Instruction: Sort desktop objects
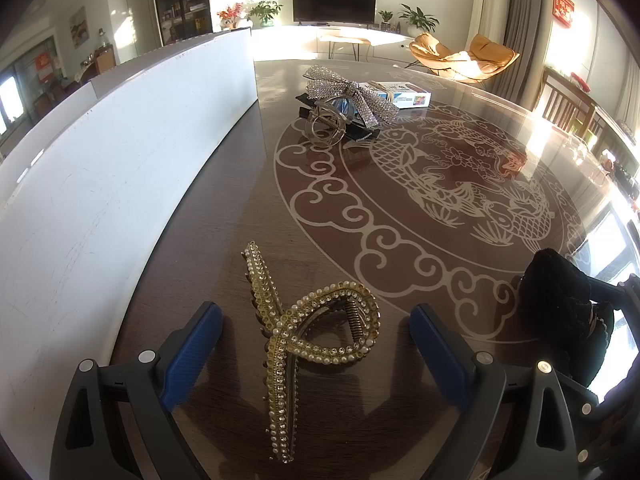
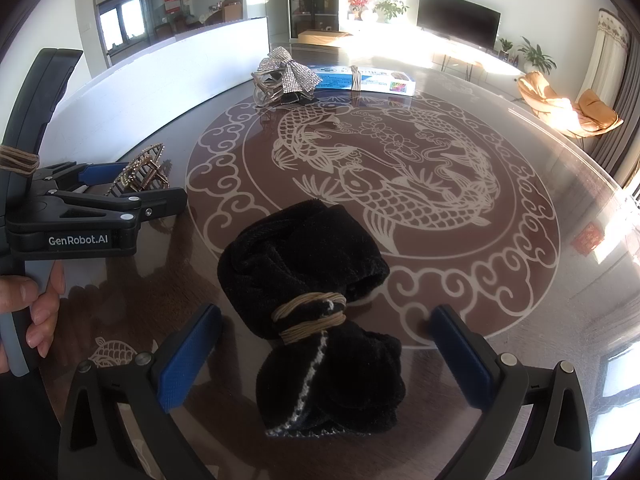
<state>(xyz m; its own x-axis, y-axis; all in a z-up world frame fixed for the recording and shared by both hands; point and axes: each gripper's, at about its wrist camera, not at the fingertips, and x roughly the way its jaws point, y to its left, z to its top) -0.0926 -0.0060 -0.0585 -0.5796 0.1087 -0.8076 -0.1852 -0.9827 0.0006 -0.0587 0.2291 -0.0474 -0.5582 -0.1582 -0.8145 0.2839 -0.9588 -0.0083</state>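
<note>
**Both tongs open, each over its own item**

Left gripper [image 1: 316,344] spread wide, blue pads [image 1: 192,354] apart and touching nothing. Between them, lying on the dark table [image 1: 400,280]: a gold hair claw [image 1: 304,320] studded with pearls and stones, its long tail reaching back toward the camera, its looped end nearer the right-hand pad. Clear gaps on both sides of the claw. To the left, a white board [image 1: 120,180] standing along the table edge.

Right gripper [image 2: 324,356] likewise spread, pads [image 2: 188,356] apart. Between them, a black cloth bundle [image 2: 316,300] tied at the waist with tan cord [image 2: 310,316], lying flat on the table over the edge of the fish pattern. Not touched by either pad. Upper half of the bundle reaching out past the fingertips.

Farther back, near the white board's end: a sparkly silver bow [image 2: 288,70] resting on a clear hair clip [image 1: 326,124], and just beside them a flat white and blue box [image 2: 360,78].

Seen from the right wrist, left gripper [image 2: 132,188] and gold claw [image 2: 142,174] well to the left of the bundle.
</note>
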